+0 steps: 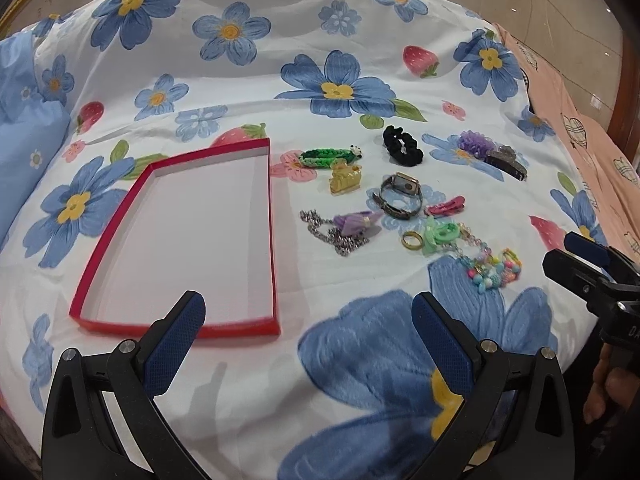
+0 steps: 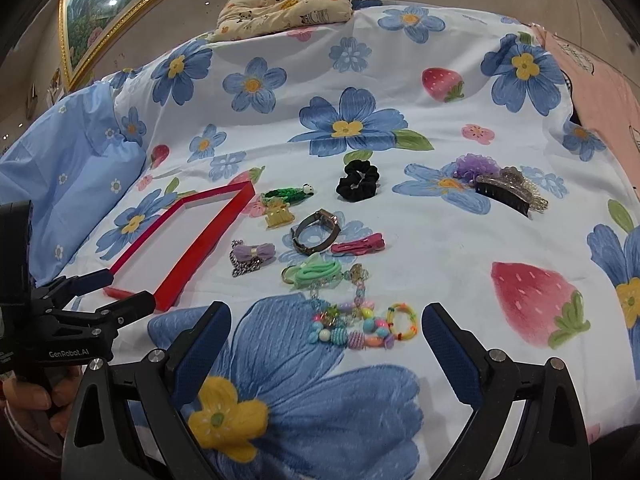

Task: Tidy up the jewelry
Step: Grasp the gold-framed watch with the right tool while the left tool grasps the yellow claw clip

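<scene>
Gaping wide and holding nothing, the left gripper (image 1: 308,332) hovered above the flowered bedspread (image 1: 360,380), its 2 blue-padded fingers (image 1: 176,344) spread with the near right corner of the red tray (image 1: 172,236) just ahead of the left one. The right gripper (image 2: 326,344) was likewise spread wide and empty, its fingers (image 2: 452,356) framing the multicoloured bead bracelet (image 2: 352,326) that lay on the spread just beyond the fingertips.

Farther out from the beads lay a mint-green hair tie (image 2: 318,274) with a gold ring (image 1: 412,239) touching its left side. Left of those sat a lilac bow (image 2: 254,252) on a silver chain (image 1: 340,236). Beyond the hair tie lay a wristwatch (image 1: 398,196) on its side, with a pink hair clip (image 2: 358,245) just beside it on the right. A yellow claw clip (image 1: 346,178) and a green woven piece (image 1: 328,156) with a small panda head lay near the tray's far right corner. A black scrunchie (image 2: 357,181) rested farther back, and well to its right a purple frilly scrunchie (image 2: 476,166) touched a large dark claw clip (image 2: 510,190).

All the jewellery lay on the bedspread right of the tray, whose white floor held nothing. A blue pillow (image 2: 76,168) lay at the left and a patterned cushion (image 2: 288,2) at the far end of the bed. A hand (image 2: 32,400) gripped the left tool's handle.
</scene>
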